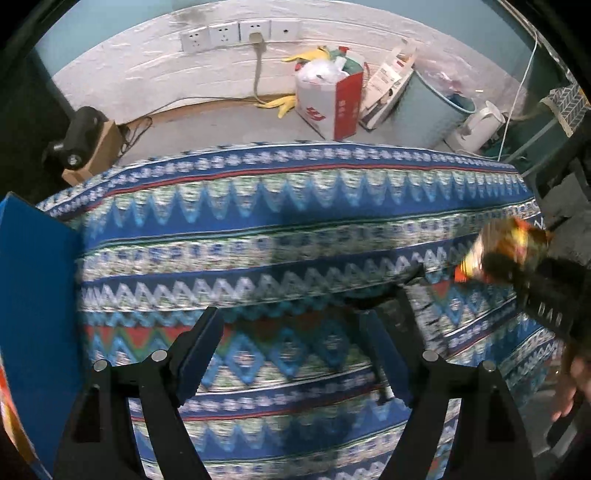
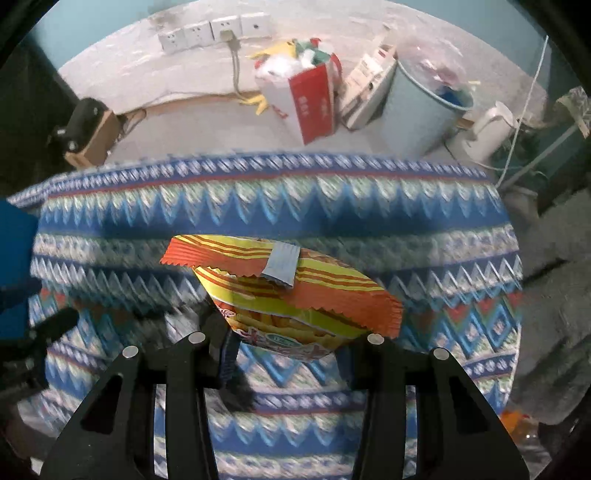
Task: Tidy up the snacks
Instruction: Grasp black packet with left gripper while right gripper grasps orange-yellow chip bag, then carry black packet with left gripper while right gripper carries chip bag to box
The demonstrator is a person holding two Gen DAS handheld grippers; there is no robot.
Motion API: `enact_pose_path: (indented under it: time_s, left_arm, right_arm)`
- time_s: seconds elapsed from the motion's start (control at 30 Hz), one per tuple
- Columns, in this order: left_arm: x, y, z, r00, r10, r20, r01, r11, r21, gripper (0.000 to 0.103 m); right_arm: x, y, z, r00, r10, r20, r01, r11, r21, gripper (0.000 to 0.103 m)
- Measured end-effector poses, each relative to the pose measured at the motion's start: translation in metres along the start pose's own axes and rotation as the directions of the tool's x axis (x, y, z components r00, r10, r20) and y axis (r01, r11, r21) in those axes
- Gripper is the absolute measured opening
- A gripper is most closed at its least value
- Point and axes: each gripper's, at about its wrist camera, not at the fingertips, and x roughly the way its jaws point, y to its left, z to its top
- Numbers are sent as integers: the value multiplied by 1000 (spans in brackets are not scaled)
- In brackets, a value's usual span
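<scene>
My right gripper [image 2: 288,332] is shut on a yellow and orange snack bag [image 2: 291,288] and holds it above the patterned tablecloth [image 2: 332,206]. The same bag [image 1: 498,247] shows blurred at the right edge of the left wrist view, in the other gripper. My left gripper [image 1: 295,332] is open and empty above the cloth [image 1: 258,221]. A blue box [image 1: 37,295] stands at the left edge of the table, close to the left finger; it also shows in the right wrist view [image 2: 14,240].
Beyond the table's far edge, on the floor: a red and white bag [image 1: 332,103] full of rubbish, a light blue bin [image 1: 432,110], a white kettle [image 1: 476,125], a cardboard box [image 1: 96,151] and wall sockets [image 1: 240,33].
</scene>
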Motion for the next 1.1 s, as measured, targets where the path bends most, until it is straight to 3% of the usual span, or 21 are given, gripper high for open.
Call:
enact_pose_path:
  time_s: [0.23, 0.43, 0.8, 0.87, 0.9, 1.03, 1.1]
  left_arm:
    - [23, -36, -9, 996, -60, -71, 53, 994, -93, 86]
    - [42, -53, -14, 992, -53, -111, 35, 987, -160, 86]
    - [72, -71, -19, 985, -46, -164, 17, 984, -177, 87]
    - [73, -75, -24, 989, -37, -143, 14, 988, -157, 87]
    - [73, -77, -24, 990, -27, -136, 7, 990, -142, 86]
    - [70, -85, -24, 993, -31, -117, 20, 996, -90, 60]
    - [65, -80, -25, 994, -39, -105, 30, 996, -79, 57]
  right_arm:
    - [-6, -38, -26, 1000, 15, -24, -14, 999, 51, 43]
    - [-10, -45, -44, 999, -21, -50, 21, 1000, -14, 43]
    - [-5, -44, -58, 997, -24, -67, 21, 999, -45, 43]
    - [-5, -43, -57, 998, -21, -65, 18, 999, -49, 43]
    - [-3, -42, -53, 998, -20, -64, 17, 999, -48, 43]
    - [-6, -36, -50, 998, -13, -58, 10, 999, -46, 43]
    - [-7, -34, -50, 998, -9, -54, 6, 999, -50, 43]
